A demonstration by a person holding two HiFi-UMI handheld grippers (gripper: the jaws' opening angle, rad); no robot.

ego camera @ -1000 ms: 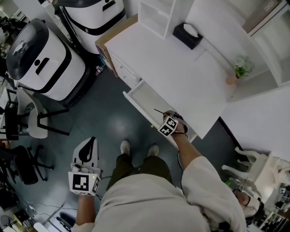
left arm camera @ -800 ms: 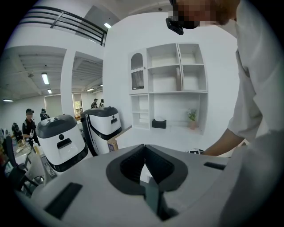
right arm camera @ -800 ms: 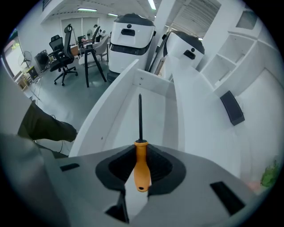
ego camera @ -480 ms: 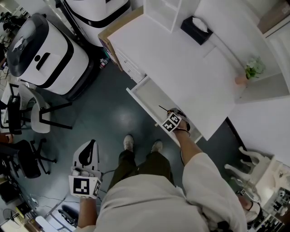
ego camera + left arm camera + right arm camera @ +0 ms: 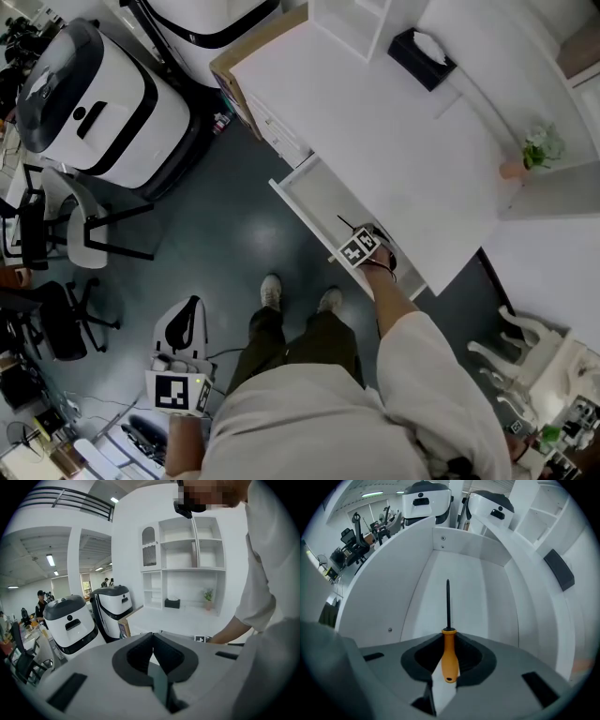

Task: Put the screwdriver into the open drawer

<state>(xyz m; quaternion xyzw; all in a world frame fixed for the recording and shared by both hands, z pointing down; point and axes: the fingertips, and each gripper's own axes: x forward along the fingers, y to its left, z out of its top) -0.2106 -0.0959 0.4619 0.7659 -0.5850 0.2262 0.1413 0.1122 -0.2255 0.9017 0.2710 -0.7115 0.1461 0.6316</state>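
Over open drawer, screwdriver (orange handle)

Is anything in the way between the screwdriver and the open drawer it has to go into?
Nothing visible. The right tongs grip the screwdriver by its orange handle over the open drawer, with the shaft pointing along the drawer's bare white floor. No object lies inside, as far as the right gripper view shows.

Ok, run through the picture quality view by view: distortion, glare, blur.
Head view: sharp, the white desk nearly washed out, a soft sheen on the floor. Left gripper view: fisheye with black corners, a mosaic patch at the top, the left gripper soft up close. Right gripper view: the drawer walls bow, the screwdriver is crisp.
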